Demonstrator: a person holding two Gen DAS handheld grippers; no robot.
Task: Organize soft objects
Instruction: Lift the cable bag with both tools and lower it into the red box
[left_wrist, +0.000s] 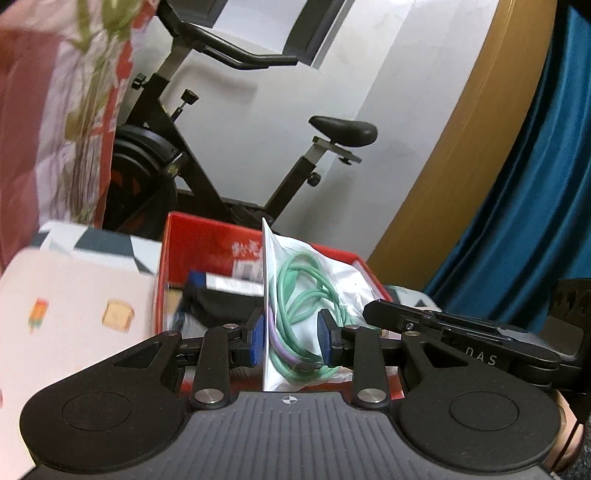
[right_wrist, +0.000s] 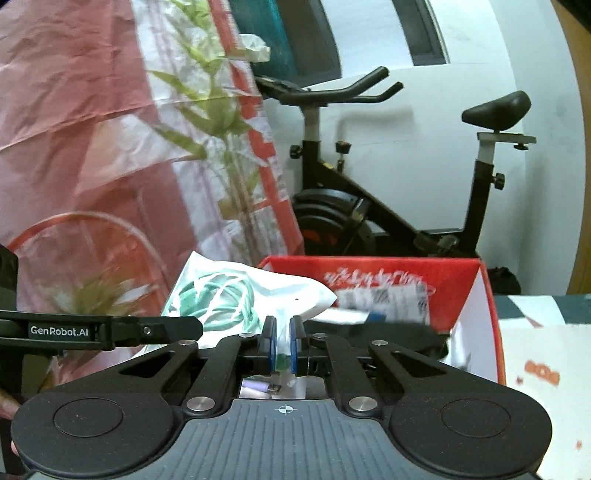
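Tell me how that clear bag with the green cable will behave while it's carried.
The clear bag looks thin and crinkled, so it will probably flop and sag between the left gripper and right gripper. The coiled green cable likely slides toward the lowest point. It seems light; glossy film may slip.

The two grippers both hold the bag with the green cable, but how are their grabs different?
The left gripper has its fingers wider apart, around the fat part of the clear bag where the green cable is coiled. The right gripper has its fingers almost together, pinching a thin flat bit of the bag. Both have blue pads and hold the same bag above the red box.
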